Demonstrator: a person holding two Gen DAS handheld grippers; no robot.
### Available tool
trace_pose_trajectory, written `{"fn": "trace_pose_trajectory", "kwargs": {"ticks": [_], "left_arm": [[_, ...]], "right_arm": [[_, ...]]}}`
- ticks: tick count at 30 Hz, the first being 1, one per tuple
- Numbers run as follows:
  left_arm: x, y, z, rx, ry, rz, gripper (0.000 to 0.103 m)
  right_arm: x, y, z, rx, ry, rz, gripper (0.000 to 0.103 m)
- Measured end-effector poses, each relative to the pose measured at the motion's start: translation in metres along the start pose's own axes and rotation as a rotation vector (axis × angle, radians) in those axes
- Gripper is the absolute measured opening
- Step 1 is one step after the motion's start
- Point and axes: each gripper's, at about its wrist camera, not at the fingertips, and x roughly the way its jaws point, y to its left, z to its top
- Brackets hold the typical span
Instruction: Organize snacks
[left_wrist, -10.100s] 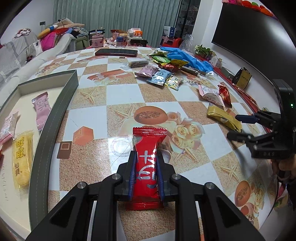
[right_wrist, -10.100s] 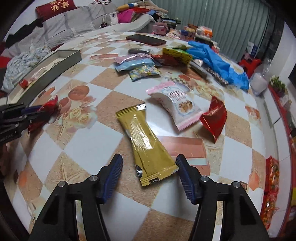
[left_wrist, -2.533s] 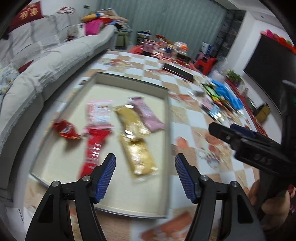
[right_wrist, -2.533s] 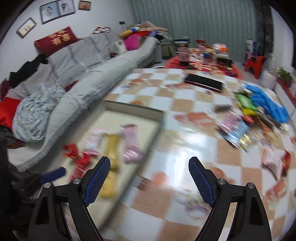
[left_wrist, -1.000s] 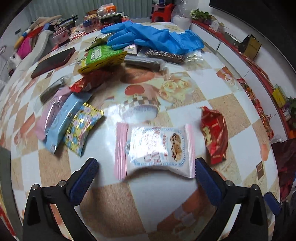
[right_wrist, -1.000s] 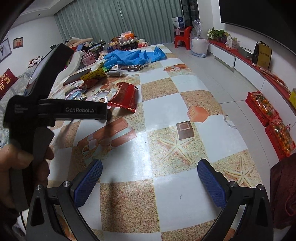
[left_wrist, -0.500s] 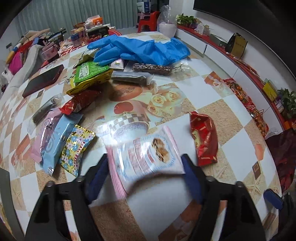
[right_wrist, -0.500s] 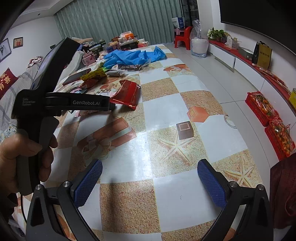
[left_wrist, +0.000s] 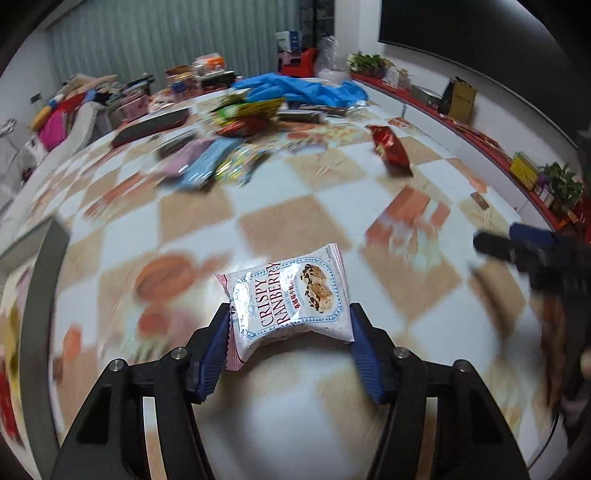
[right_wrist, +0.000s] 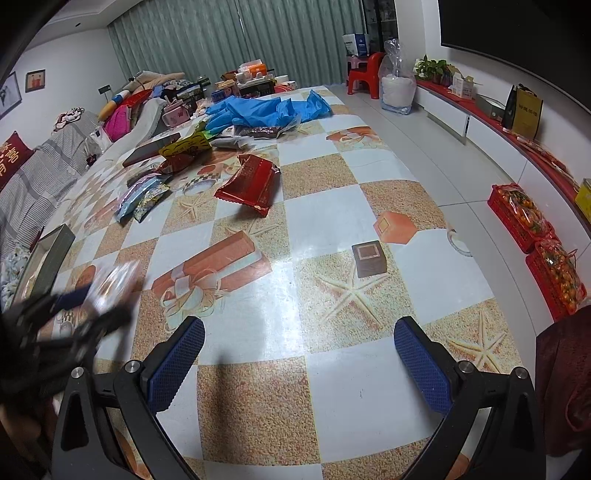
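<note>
A white and pink cranberry crisp packet (left_wrist: 291, 295) hangs clear of the checkered table between the blue pads of my left gripper (left_wrist: 290, 314). The jaws are closing, and both pads press on the packet's sides. From the right wrist view the same gripper (right_wrist: 74, 314) and packet (right_wrist: 114, 280) show as a blur at the left, near the grey tray (right_wrist: 48, 258). That tray's rim (left_wrist: 48, 295) runs down the left edge of the left wrist view. My right gripper (right_wrist: 299, 328) stands wide open over bare table with nothing between its fingers.
A red packet (right_wrist: 251, 182) lies alone mid-table. Further back lie several snack packets (left_wrist: 221, 162), blue gloves (right_wrist: 266, 107) and a dark flat box (right_wrist: 151, 149). A sofa runs along the left. The table's right edge drops to the floor, where red crates (right_wrist: 532, 218) stand.
My left gripper closed on the cranberry packet, lifted it off the table and carried it back toward the tray side. The right gripper has not moved.
</note>
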Motion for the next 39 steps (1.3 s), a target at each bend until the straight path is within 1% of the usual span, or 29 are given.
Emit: {"fn": "trace_pose_trajectory", "kwargs": {"ticks": [2,4,5,8,10,12,15,16,17,18,19,20,22,24,28,30,31,32,35,39], "left_arm": [[-0.016,0.019,-0.020,-0.057,-0.008,0.006,0.065],[-0.026,0.037,-0.034,-0.115,-0.017,0.018,0.065],[-0.030,0.043,-0.039,-0.138,-0.023,0.015,0.065],[-0.033,0.050,-0.042,-0.169,-0.033,0.004,0.065],[-0.031,0.047,-0.041,-0.158,-0.035,0.024,0.065],[-0.031,0.047,-0.041,-0.160,-0.036,0.023,0.065],[-0.032,0.052,-0.042,-0.181,-0.045,-0.005,0.065],[-0.032,0.053,-0.042,-0.185,-0.047,-0.009,0.065],[-0.033,0.053,-0.043,-0.184,-0.047,-0.008,0.065],[-0.033,0.054,-0.043,-0.183,-0.046,-0.007,0.065],[-0.033,0.054,-0.043,-0.183,-0.046,-0.007,0.065],[-0.033,0.054,-0.043,-0.187,-0.047,-0.011,0.065],[-0.033,0.054,-0.043,-0.192,-0.049,-0.015,0.065],[-0.034,0.055,-0.043,-0.198,-0.051,-0.013,0.065],[-0.036,0.069,-0.043,-0.259,-0.045,0.028,0.065],[-0.034,0.072,-0.042,-0.237,-0.032,0.074,0.065],[-0.033,0.074,-0.042,-0.234,-0.028,0.081,0.065],[-0.034,0.077,-0.043,-0.241,-0.033,0.068,0.065],[-0.036,0.081,-0.047,-0.262,-0.052,0.038,0.065],[-0.038,0.084,-0.048,-0.274,-0.060,0.022,0.065]], "right_arm": [[0.000,-0.003,0.002,0.033,-0.011,0.014,0.103],[0.003,-0.006,0.010,0.090,-0.015,0.070,0.103],[0.007,-0.007,0.018,0.124,-0.011,0.099,0.103],[0.023,0.001,0.047,0.190,-0.008,0.132,0.103],[0.040,0.011,0.066,0.206,0.011,0.117,0.103],[0.064,0.023,0.088,0.194,0.045,0.092,0.103],[0.087,0.041,0.109,0.145,0.064,-0.007,0.103],[0.092,0.050,0.111,0.107,0.074,-0.044,0.095],[0.096,0.063,0.113,0.041,0.084,-0.094,0.074],[0.098,0.076,0.112,-0.032,0.089,-0.137,0.062],[0.098,0.088,0.109,-0.096,0.085,-0.160,0.039],[0.096,0.095,0.105,-0.123,0.086,-0.141,0.034],[0.090,0.102,0.094,-0.127,0.084,-0.104,0.034],[0.076,0.111,0.073,-0.149,0.070,-0.071,0.034],[0.036,0.134,0.015,-0.224,0.053,-0.006,0.034],[0.024,0.143,-0.008,-0.233,0.051,0.025,0.034],[0.018,0.149,-0.017,-0.243,0.048,0.027,0.034],[0.013,0.155,-0.026,-0.258,0.043,0.026,0.034],[0.013,0.172,-0.033,-0.311,0.025,0.006,0.034],[0.015,0.171,-0.031,-0.304,0.024,0.029,0.034]]}}
